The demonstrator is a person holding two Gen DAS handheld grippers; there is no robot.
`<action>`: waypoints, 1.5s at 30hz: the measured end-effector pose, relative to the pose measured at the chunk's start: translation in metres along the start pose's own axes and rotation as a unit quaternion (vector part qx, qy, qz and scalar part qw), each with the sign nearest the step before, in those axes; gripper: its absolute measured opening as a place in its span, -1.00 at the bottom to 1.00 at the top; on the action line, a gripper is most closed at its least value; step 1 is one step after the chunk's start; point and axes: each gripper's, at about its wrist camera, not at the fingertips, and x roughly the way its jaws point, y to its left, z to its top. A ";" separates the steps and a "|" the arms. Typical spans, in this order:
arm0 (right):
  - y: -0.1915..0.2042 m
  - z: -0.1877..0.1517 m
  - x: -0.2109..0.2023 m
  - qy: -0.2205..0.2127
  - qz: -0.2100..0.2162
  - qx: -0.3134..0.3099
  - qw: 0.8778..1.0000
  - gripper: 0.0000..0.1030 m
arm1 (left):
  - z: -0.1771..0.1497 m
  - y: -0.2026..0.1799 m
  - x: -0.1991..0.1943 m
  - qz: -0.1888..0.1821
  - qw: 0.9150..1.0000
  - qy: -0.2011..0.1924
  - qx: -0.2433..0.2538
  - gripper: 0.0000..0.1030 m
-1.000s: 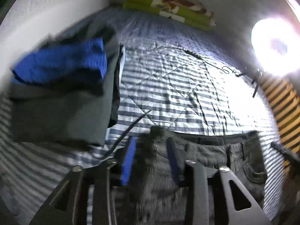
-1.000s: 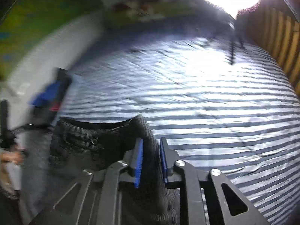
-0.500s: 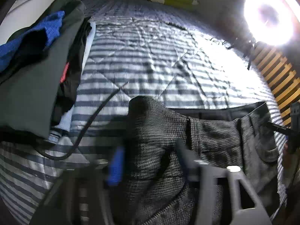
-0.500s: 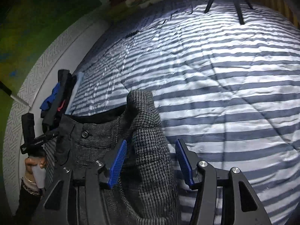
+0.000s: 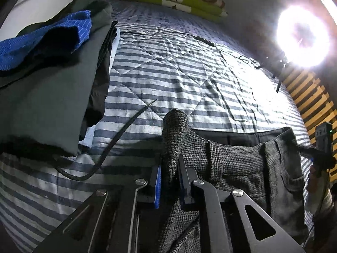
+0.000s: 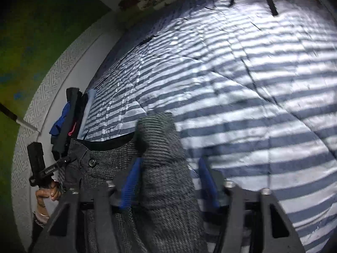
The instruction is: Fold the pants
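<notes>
Grey houndstooth pants [image 5: 236,162] lie waist-up on a striped quilt [image 5: 168,73], the waistband stretched across both views. My left gripper [image 5: 170,181] is shut on a raised fold of the waistband, blue pads pressed against the cloth. My right gripper [image 6: 168,181] stands open, its blue pads wide apart on either side of a hump of the pants [image 6: 101,168]. In the right wrist view the left gripper [image 6: 63,160] shows at the far left, held by a hand. The right gripper's body [image 5: 324,147] appears at the right edge of the left wrist view.
A pile of folded clothes [image 5: 52,84] with a blue cloth [image 5: 42,42] on top sits left of the pants. A black cable [image 5: 118,139] curls beside it. A ring light [image 5: 303,38], wooden slats [image 5: 311,101] and a green folded blanket [image 5: 172,0] border the bed.
My left gripper, open half a second ago, has shut on the waistband fold. My right gripper, shut on the pants one second ago, has let go and spread wider.
</notes>
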 end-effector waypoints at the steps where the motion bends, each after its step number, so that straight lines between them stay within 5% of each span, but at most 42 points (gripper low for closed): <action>1: 0.005 0.001 0.002 0.009 -0.002 -0.005 1.000 -0.66 | 0.001 0.000 -0.004 -0.003 1.000 -0.006 -0.002 -0.75; 7: 0.033 0.020 -0.028 -0.047 -0.015 -0.054 0.997 -0.72 | 0.019 -0.008 -0.018 0.004 0.999 -0.046 0.007 -0.76; 10: 0.035 0.032 -0.013 -0.042 -0.051 -0.059 0.996 -0.70 | 0.025 -0.006 0.011 0.028 1.000 -0.006 0.007 -0.71; 13: 0.032 0.033 0.011 0.004 -0.113 -0.067 0.991 -0.58 | 0.024 0.000 0.014 0.048 0.999 0.011 -0.009 -0.41; 18: 0.040 0.011 -0.039 -0.033 -0.129 -0.077 0.988 -0.42 | 0.012 0.003 -0.062 0.041 0.998 -0.042 -0.009 0.06; 25: 0.039 -0.107 -0.147 -0.054 -0.111 -0.066 0.990 -0.18 | -0.082 -0.032 -0.164 0.023 0.997 -0.039 0.058 0.17; 33: 0.035 -0.244 -0.187 -0.014 -0.134 -0.060 0.989 -0.18 | -0.216 -0.151 -0.172 -0.031 0.983 0.041 0.177 0.36; 40: 0.034 -0.282 -0.182 -0.008 -0.130 -0.061 0.990 -0.18 | -0.295 -0.253 -0.141 -0.021 0.953 0.066 0.294 0.57; 45: 0.033 -0.285 -0.168 -0.004 -0.123 -0.061 0.991 -0.18 | -0.301 -0.274 -0.110 0.021 0.948 0.065 0.312 0.56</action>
